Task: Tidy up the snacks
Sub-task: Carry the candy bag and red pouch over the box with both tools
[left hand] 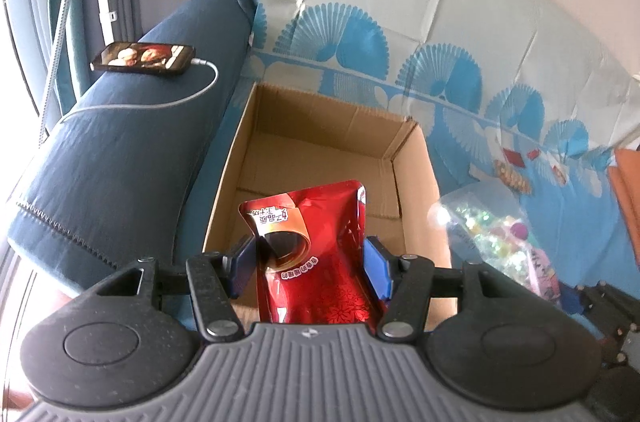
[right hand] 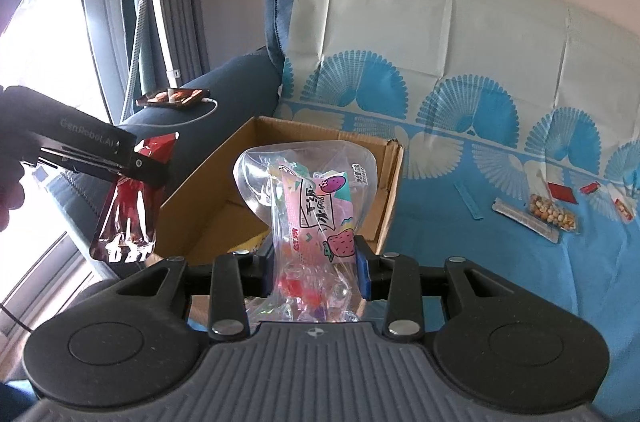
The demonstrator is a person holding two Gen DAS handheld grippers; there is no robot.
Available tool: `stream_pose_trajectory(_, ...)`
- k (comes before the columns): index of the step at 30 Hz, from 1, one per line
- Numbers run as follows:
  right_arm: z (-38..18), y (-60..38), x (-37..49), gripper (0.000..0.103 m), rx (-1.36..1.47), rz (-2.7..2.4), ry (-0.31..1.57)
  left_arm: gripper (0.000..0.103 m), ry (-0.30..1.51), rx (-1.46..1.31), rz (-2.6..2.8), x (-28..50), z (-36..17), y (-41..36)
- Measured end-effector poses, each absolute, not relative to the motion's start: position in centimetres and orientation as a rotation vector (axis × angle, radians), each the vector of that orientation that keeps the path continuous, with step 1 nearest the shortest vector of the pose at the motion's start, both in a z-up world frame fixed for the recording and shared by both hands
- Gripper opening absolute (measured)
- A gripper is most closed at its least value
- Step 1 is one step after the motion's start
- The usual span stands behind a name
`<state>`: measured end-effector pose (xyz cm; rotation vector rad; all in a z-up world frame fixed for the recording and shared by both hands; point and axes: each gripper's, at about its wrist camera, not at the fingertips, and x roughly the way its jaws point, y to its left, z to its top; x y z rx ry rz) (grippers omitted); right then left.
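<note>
My left gripper [left hand: 310, 264] is shut on a shiny red snack pouch [left hand: 320, 254], held over the near edge of an open cardboard box [left hand: 320, 150] on the sofa. In the right wrist view that left gripper [right hand: 156, 178] hangs at the left with the red pouch [right hand: 128, 218] dangling below it, beside the box [right hand: 208, 182]. My right gripper [right hand: 316, 274] is shut on a clear bag of strawberry candy [right hand: 312, 198], held up in front of the box's near right corner. In the left wrist view the clear bag [left hand: 492, 238] shows to the right of the box.
The sofa seat wears a blue fan-patterned cover [right hand: 460, 190]. Several small snack packets [right hand: 554, 212] lie on it at the right. A phone [left hand: 144, 58] on a charging cable rests on the dark blue armrest [left hand: 120, 150] left of the box. A window and curtains stand further left.
</note>
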<state>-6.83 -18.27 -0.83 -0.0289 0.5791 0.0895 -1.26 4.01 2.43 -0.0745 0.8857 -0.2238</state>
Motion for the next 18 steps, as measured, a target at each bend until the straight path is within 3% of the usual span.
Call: stream_pose_trajectory(18, -3.1, -17.2, 2.2, 0.04, 0.063, 0.107, 0.631, 0.063, 0.911, -0.036, -0.181, 6.1, -0.7, 2.6)
